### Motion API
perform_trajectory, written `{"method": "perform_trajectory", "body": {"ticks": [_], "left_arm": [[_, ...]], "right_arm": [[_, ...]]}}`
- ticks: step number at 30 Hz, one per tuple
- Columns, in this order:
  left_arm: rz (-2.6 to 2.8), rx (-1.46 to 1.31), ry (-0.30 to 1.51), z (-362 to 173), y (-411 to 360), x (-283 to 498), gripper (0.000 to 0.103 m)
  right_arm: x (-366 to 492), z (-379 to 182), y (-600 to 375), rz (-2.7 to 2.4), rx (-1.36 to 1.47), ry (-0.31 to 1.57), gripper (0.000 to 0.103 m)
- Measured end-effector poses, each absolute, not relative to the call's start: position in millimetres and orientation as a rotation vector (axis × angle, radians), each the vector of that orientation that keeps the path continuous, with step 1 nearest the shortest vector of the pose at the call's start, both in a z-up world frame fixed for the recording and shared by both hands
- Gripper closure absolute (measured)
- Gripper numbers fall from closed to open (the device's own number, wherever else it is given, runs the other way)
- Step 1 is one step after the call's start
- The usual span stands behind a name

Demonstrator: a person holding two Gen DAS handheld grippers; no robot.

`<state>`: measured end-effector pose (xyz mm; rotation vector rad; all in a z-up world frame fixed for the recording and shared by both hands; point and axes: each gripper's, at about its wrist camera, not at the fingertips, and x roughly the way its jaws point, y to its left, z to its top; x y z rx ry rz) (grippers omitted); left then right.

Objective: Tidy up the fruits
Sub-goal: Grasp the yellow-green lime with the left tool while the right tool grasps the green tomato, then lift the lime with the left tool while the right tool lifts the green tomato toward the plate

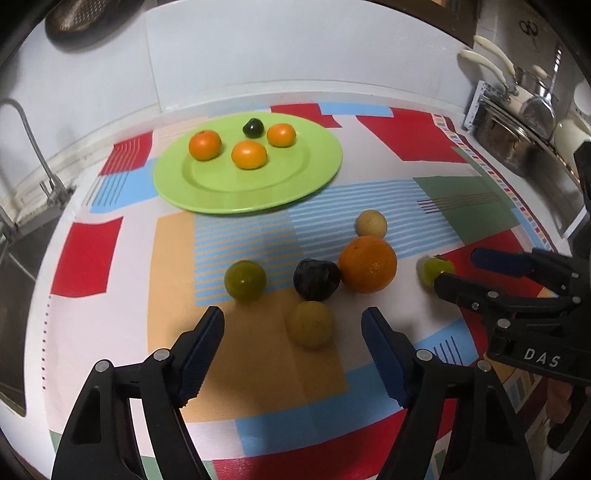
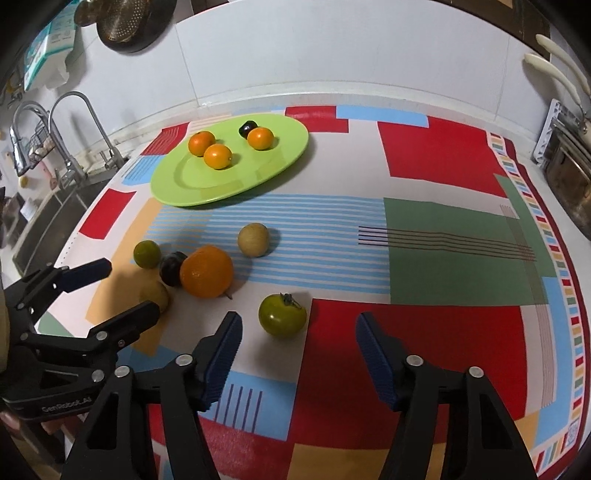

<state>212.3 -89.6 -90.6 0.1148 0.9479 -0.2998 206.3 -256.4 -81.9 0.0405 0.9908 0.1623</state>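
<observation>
Hovering low over a patterned tablecloth [image 1: 92, 254], both grippers point down at loose fruit. Left gripper [image 1: 293, 325]: jaws apart, nothing pressed between the pads; a yellowish round fruit [image 1: 311, 324] lies on the cloth in the gap between its fingertips, apart from both pads. Just beyond that fruit sits a tight cluster: a green fruit [image 1: 245, 281] to the left, a dark purple fruit [image 1: 316, 279] in the middle, and a large orange [image 1: 367, 264] touching the dark one on its right. A pale tan ball-shaped fruit [image 1: 371, 223] sits just behind the orange. Right gripper [image 2: 299, 325]: jaws likewise apart and gripping nothing; a green tomato with stem [image 2: 282, 314] rests on the cloth just ahead of the tips, nearer the left finger, at the edge of a red patch. In the left wrist view the right gripper's fingers reach in from the right edge, partly hiding the tomato. Farther back, a lime-green plate [image 1: 207, 192] holds three small oranges [image 1: 249, 155] and one small dark fruit [image 1: 253, 127] behind them. Faucet [image 2: 85, 122] and sink at far left; metal pots [image 1: 506, 140] at far right; a colander [image 2: 125, 18] hangs on the white wall.
</observation>
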Motion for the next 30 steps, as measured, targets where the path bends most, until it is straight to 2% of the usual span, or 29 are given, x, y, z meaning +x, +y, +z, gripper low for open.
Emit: {"method": "perform_trajectory", "body": {"ticks": [8, 16, 20, 30], "left_arm": [[-0.317, 0.089, 0.976, -95.8, -91.4, 217.3, 0.052], [-0.358, 0.062, 1.013, -102.3, -93.5, 219.6, 0.073], [-0.365, 0.066, 1.014, -102.3, -93.9, 219.2, 0.075], [-0.39, 0.083, 0.976, -87.2, -92.1, 208.6, 0.075]], "right_arm": [[214.3, -93.1, -254.8, 0.172, 0.069, 1.017, 0.054], [216.9, -96.1, -252.1, 0.181, 0.077, 1.021, 0.063], [217.5, -96.0, -250.6, 0.188, 0.077, 1.022, 0.072], [205.6, -82.3, -241.7, 0.21, 0.075, 0.989, 0.072]]}}
